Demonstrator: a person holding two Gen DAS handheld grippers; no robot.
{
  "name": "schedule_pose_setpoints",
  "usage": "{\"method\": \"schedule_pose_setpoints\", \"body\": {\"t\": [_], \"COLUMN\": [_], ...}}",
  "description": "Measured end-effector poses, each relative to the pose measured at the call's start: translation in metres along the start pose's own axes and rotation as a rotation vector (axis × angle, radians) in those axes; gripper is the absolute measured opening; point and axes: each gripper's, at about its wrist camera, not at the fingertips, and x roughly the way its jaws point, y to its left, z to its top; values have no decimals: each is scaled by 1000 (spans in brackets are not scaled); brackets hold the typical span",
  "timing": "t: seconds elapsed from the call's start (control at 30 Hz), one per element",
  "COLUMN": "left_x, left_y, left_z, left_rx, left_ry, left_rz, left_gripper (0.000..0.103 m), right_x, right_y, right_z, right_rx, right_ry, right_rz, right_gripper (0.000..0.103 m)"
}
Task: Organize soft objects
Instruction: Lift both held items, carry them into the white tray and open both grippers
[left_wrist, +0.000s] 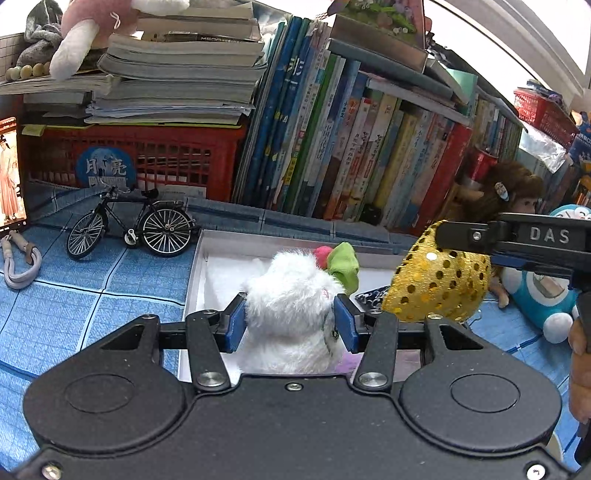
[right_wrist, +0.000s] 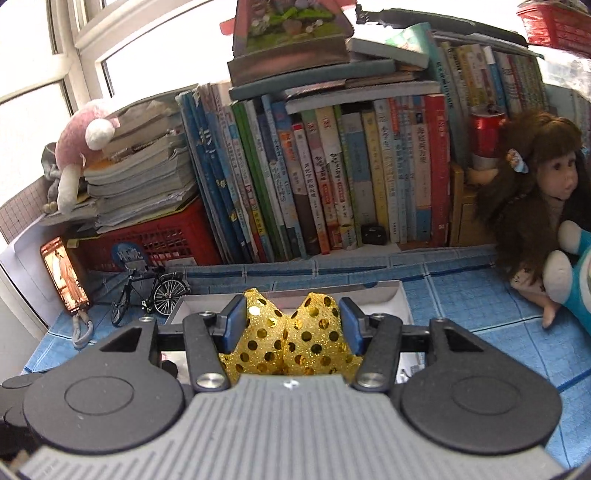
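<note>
2 grippers are hovering loaded: left gripper (left_wrist: 291, 325) clamping the white plush (left_wrist: 291, 306), right gripper (right_wrist: 291, 325) pinching the gold sequined pouch (right_wrist: 291, 339); the white box (left_wrist: 229, 240) is lying directly below-ahead of both.

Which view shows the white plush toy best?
The left wrist view: the white plush toy fills the centre, clamped between the left gripper pads above the white box. In the right wrist view the toy cannot be made out.
</note>
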Motion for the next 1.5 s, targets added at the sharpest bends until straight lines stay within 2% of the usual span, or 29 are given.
{"method": "schedule_pose_setpoints", "body": {"t": [0.37, 0.77, 1.1, 1.33, 1.5], "left_x": [14, 31, 33, 36, 40], "left_y": [14, 23, 22, 25, 25], "left_z": [1, 2, 1, 0, -3], "left_rx": [-13, -46, -34, -62, -59], "left_ry": [20, 28, 22, 47, 57], "left_rz": [17, 29, 31, 12, 16], "left_gripper": [47, 47, 48, 48, 47], "right_x": [30, 63, 79, 82, 83], "right_y": [19, 18, 23, 17, 14], "right_z": [0, 8, -5, -9, -8], "right_rx": [-23, 3, -21, 13, 32], "right_ry": [61, 111, 172, 181, 183], "right_rz": [-11, -62, -59, -54, -47], "right_gripper": [59, 60, 60, 65, 74]}}
